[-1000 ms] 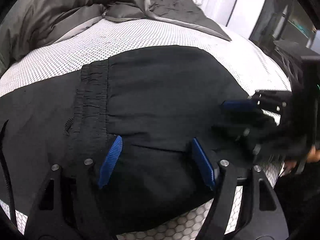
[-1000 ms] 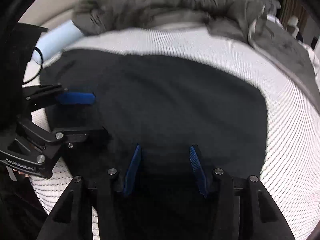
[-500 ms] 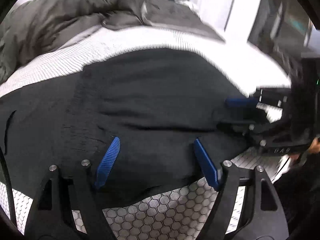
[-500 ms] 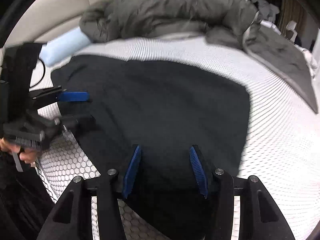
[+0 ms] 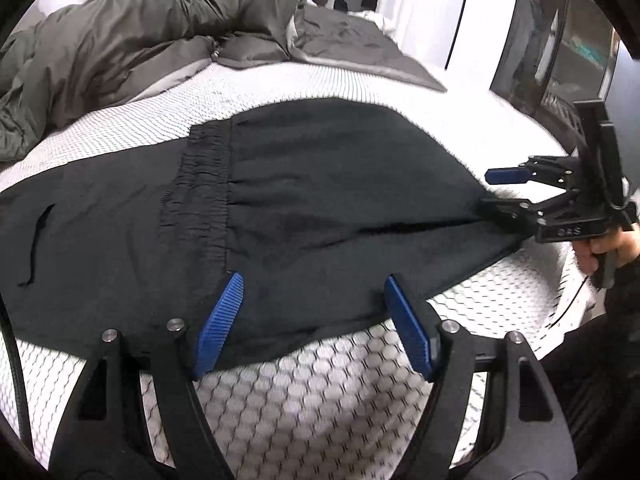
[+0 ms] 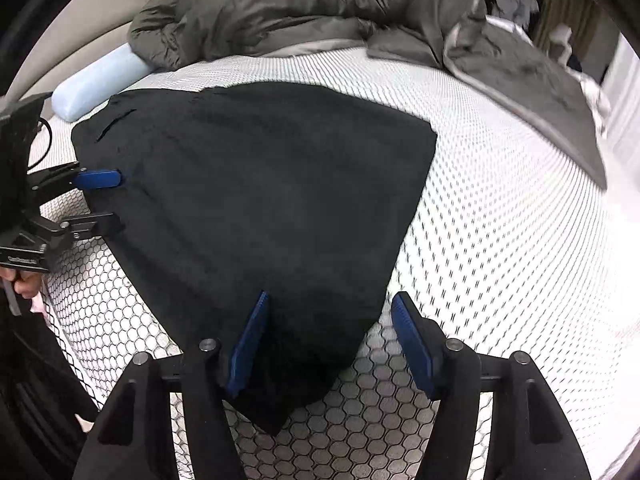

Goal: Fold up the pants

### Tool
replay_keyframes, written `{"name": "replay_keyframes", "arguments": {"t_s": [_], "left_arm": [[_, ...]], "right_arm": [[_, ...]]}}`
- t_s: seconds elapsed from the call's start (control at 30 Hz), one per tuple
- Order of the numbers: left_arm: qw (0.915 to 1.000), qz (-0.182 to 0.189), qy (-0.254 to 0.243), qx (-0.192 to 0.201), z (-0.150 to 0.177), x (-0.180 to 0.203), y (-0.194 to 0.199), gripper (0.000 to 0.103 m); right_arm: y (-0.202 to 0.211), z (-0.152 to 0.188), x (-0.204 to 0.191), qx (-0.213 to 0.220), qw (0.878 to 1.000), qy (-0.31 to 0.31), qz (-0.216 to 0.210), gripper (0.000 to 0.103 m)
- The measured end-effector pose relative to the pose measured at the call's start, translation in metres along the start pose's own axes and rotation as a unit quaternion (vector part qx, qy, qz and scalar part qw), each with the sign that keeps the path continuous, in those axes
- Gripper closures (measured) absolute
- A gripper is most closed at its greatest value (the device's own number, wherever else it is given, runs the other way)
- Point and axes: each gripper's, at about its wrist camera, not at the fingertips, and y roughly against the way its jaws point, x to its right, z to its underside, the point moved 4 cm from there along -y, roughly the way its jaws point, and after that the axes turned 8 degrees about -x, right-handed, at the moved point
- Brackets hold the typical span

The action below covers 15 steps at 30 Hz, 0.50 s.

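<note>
Black pants lie folded flat on a white mesh mattress, the elastic waistband laid over the legs. In the right wrist view the pants form a dark sheet reaching the near edge. My left gripper is open and empty, just above the pants' near hem. My right gripper is open and empty over the near corner of the pants. The right gripper also shows in the left wrist view, open at the pants' right edge. The left gripper shows in the right wrist view, open.
A crumpled grey duvet lies across the far side of the mattress. A light blue bolster lies at the far left beside a beige headboard. The mattress edge drops off at the near side and at the right.
Both grippers have pulled back toward the near mattress edge and risen off the pants. The pants lie flat where they were released.
</note>
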Motion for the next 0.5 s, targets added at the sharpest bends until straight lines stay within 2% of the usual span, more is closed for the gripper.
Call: {"name": "replay_keyframes", "arguments": {"t_s": [0.07,0.13,0.23,0.3,0.37,0.5], "left_arm": [[0.9996,0.011,0.022,0.014,0.004,-0.007,0.014,0.031],[0.9983,0.001,0.053,0.023,0.008,-0.022,0.026,0.022],[0.9930,-0.023,0.112,0.029,0.017,-0.054,0.038,0.018],[0.9846,-0.050,0.165,0.028,0.024,-0.079,0.042,0.016],[0.9782,-0.051,0.199,0.030,0.029,-0.095,0.043,0.015],[0.9758,-0.058,0.209,0.031,0.030,-0.105,0.040,0.015]], "right_arm": [[0.013,-0.006,0.003,0.026,0.999,-0.018,0.000,0.037],[0.025,-0.007,0.004,0.057,0.998,-0.037,-0.005,0.016],[0.037,-0.014,-0.007,0.092,0.995,-0.026,-0.032,0.007],[0.033,-0.014,-0.016,0.085,0.996,-0.020,-0.031,0.005],[0.023,-0.016,-0.025,0.074,0.997,-0.017,-0.026,0.005],[-0.003,-0.019,-0.046,0.034,0.999,-0.011,-0.028,0.005]]}}
